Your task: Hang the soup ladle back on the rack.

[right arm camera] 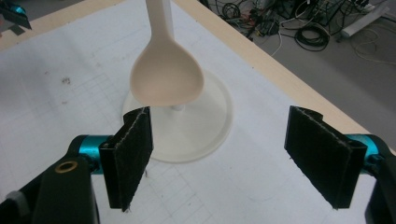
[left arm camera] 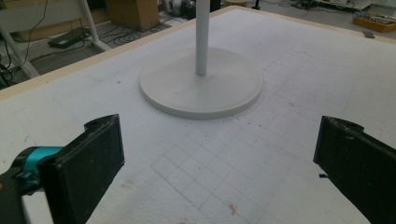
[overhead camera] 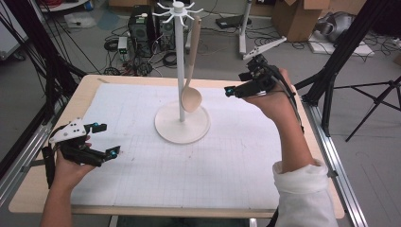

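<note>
Left black two-jaw gripper (overhead camera: 103,139) held low at the near left, jaws spread wide, nothing between them, hand (overhead camera: 71,165) beneath. Right black two-jaw gripper (overhead camera: 232,87) raised on a bent wrist, white-sleeved forearm (overhead camera: 298,184), jaws likewise wide apart.

Cardboard boxes (overhead camera: 299,16), computer tower (overhead camera: 140,23), tangled cables (right arm camera: 308,32) on floor, black tripod (overhead camera: 378,97)
</note>
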The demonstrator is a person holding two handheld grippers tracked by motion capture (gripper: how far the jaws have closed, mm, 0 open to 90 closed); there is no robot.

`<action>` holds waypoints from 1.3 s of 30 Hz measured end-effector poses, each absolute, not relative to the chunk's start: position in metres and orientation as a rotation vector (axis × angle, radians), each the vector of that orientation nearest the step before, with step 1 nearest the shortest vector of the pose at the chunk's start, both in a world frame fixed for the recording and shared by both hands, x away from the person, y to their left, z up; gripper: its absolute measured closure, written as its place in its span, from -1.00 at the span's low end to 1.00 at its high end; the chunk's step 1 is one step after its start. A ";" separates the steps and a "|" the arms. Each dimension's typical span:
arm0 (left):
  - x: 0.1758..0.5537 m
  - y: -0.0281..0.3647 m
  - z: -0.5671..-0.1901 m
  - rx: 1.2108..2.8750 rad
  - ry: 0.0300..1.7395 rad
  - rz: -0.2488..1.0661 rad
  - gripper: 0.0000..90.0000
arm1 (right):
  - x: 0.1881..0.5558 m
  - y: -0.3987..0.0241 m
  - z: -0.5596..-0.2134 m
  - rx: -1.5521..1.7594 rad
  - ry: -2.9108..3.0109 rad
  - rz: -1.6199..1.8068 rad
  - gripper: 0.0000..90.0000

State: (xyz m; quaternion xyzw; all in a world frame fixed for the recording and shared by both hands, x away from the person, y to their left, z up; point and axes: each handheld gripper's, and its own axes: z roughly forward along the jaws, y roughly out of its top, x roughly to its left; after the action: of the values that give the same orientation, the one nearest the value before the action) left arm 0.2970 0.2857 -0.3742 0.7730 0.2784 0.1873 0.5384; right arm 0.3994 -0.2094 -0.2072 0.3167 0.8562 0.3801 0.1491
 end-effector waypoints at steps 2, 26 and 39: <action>0.297 0.286 -0.374 1.841 0.662 0.447 -0.95 | 0.397 -0.214 -0.215 0.916 2.455 1.100 -0.51; 0.299 0.285 -0.376 1.846 0.662 0.436 -0.95 | 0.351 -0.240 -0.292 0.881 2.391 1.286 -0.61; 0.298 0.285 -0.375 1.847 0.653 0.434 -0.95 | 0.327 -0.254 -0.335 0.918 2.347 1.280 -0.67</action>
State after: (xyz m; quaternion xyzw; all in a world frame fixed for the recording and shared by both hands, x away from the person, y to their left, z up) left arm 0.2978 0.2845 -0.3751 0.7763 0.2745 0.1825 0.5373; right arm 0.3275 -0.2539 -0.3349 0.3209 0.8200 0.4473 0.1569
